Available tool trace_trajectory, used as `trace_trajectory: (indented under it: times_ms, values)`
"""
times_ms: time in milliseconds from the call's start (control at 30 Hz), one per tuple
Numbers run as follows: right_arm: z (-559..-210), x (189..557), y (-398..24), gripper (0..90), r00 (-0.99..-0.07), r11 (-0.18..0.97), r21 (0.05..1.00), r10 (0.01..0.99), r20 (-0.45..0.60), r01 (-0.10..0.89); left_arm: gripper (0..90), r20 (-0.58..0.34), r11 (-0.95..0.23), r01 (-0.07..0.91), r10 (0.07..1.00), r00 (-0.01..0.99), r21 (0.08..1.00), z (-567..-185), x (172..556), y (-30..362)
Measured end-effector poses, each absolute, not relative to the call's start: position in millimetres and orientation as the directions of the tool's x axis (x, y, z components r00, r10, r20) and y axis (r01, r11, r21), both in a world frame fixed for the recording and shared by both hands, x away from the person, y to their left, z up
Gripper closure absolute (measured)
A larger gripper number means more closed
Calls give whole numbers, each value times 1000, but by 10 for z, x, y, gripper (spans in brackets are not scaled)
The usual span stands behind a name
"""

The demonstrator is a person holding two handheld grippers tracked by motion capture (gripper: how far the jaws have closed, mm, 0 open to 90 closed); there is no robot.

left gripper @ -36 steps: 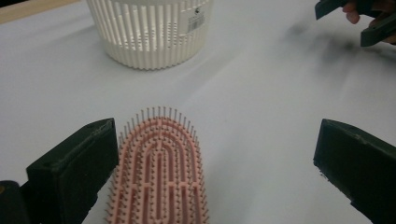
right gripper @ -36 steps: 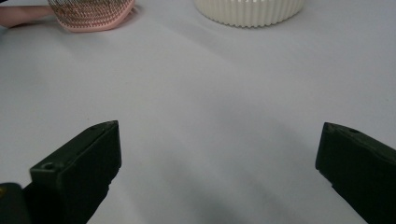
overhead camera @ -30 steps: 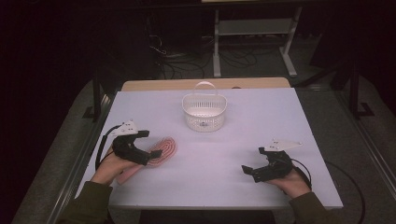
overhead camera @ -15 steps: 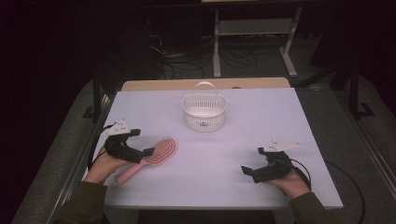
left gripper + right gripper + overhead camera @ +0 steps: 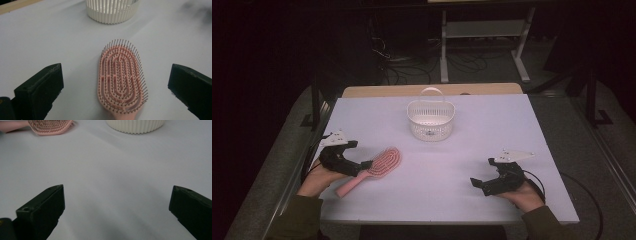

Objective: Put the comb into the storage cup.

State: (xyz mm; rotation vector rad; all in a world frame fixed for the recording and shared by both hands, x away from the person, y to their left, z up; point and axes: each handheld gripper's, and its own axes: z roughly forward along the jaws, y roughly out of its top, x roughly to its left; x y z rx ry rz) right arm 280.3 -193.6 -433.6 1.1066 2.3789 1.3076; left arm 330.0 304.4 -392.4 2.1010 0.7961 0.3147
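At the left edge of the white desk (image 5: pixel 492 125), the left tongs (image 5: pixel 362 165) rest low in the person's hand with their jaws wide apart, clamped on nothing. In the left gripper view the 2 black jaws stand well to either side of the pink hairbrush (image 5: pixel 121 77), which lies flat on the desk between them, bristles up, its head pointing away toward the basket and its handle running back under the camera. In the high view the hairbrush (image 5: pixel 371 170) lies at a slant, its head just beside the tips of the left tongs and its handle reaching toward the near edge by the left hand; whether a jaw touches it cannot be told. Farther back, near the middle of the desk, stands the white slatted basket (image 5: pixel 430 120) with its handle upright; something small and dark shows at its bottom, too small to name. At the right, the right tongs (image 5: pixel 480 183) rest near the front edge, also spread wide and holding nothing, with bare desk between their jaws in the right gripper view, where the hairbrush (image 5: pixel 50 126) and basket (image 5: pixel 136 125) sit far off at the top. As a judgement, the work appears to be at its start: the hairbrush is lined up for a grasp but not yet gripped or lifted, and if the basket is its goal, closing, lifting, carrying and releasing all remain.
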Motion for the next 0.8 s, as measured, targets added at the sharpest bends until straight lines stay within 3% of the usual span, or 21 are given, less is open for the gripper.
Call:
trace_trajectory:
  times_ms: [800]
  values:
    - [-4338, 2810, -1947, 1, -694, 322, 795, 701, 165, 514, 1, -56, -502, 487, 653, 755, 715, -3976, 3235, 3032]
